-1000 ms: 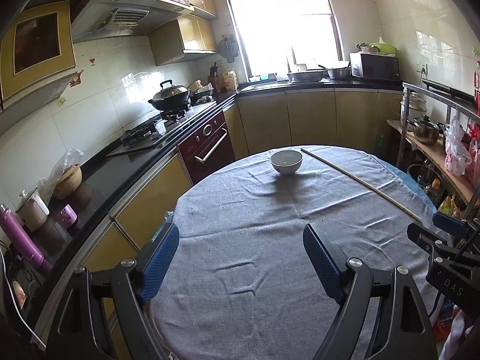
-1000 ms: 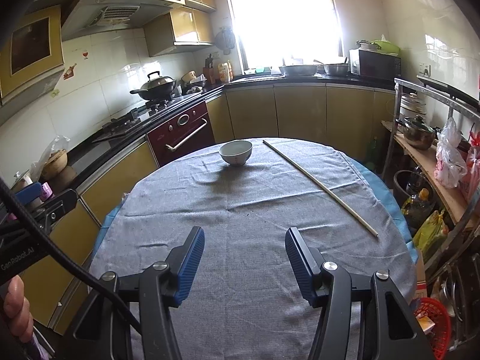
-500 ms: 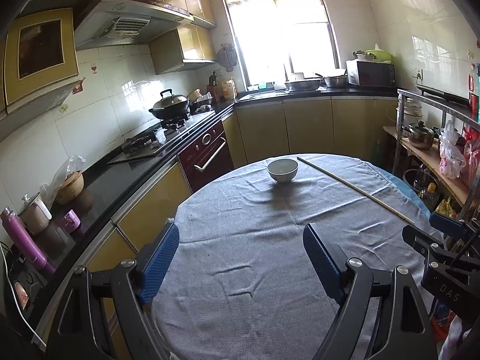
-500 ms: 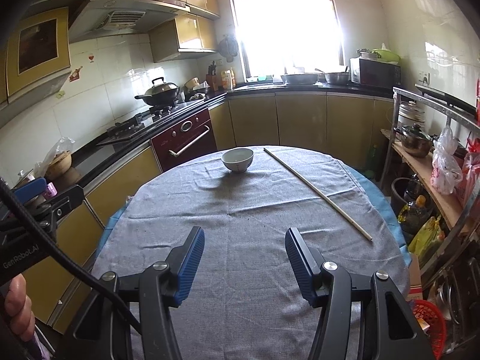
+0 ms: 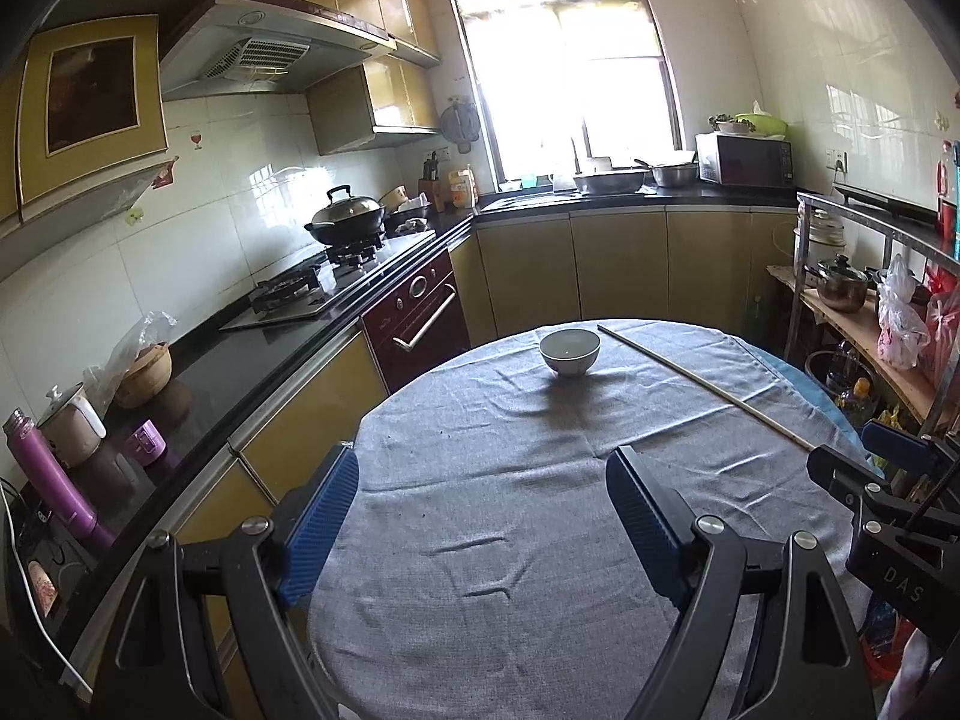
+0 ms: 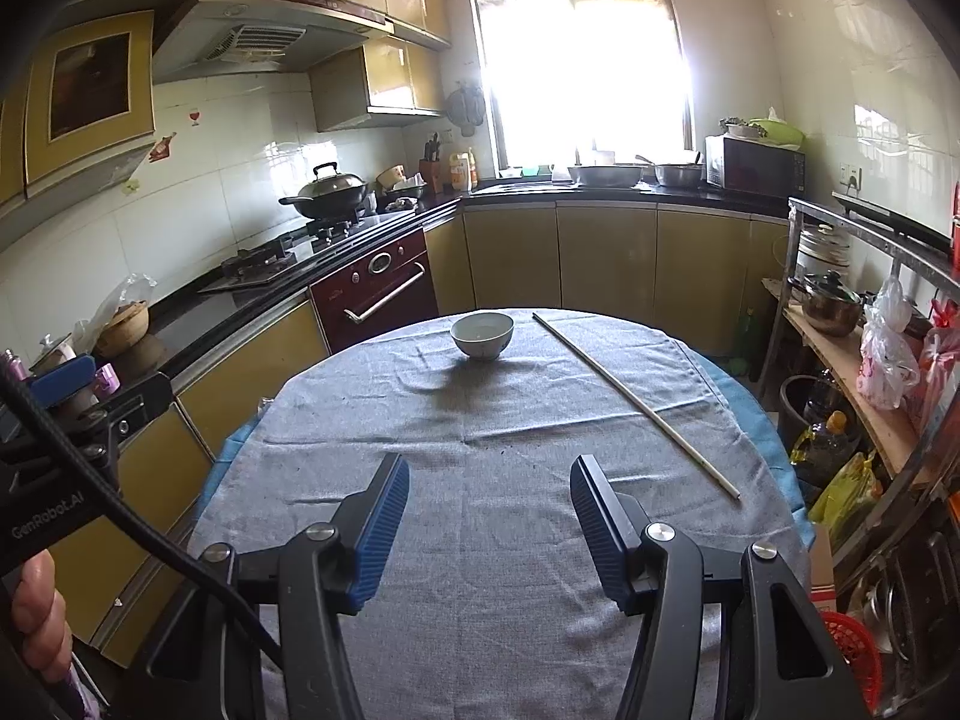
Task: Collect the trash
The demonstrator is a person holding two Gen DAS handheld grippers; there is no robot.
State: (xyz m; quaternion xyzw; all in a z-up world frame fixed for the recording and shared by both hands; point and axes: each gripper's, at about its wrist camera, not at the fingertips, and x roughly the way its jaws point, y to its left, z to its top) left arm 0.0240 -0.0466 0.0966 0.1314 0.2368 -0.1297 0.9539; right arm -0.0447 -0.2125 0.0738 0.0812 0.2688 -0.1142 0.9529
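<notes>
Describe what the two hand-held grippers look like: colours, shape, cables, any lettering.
Both are black frames with silver bolts and two fingers faced with ribbed blue pads. The left hand-held gripper shows "GenRobot.AI" in the right wrist view, with a braided black cable beside it. The right hand-held gripper shows "DAS" in the left wrist view.

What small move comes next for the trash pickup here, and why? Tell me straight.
Probably ease the right gripper forward toward the long thin stick lying on the grey tablecloth. Both grippers are open and empty, the left gripper too, and besides the white bowl the stick is the only loose item there.
</notes>
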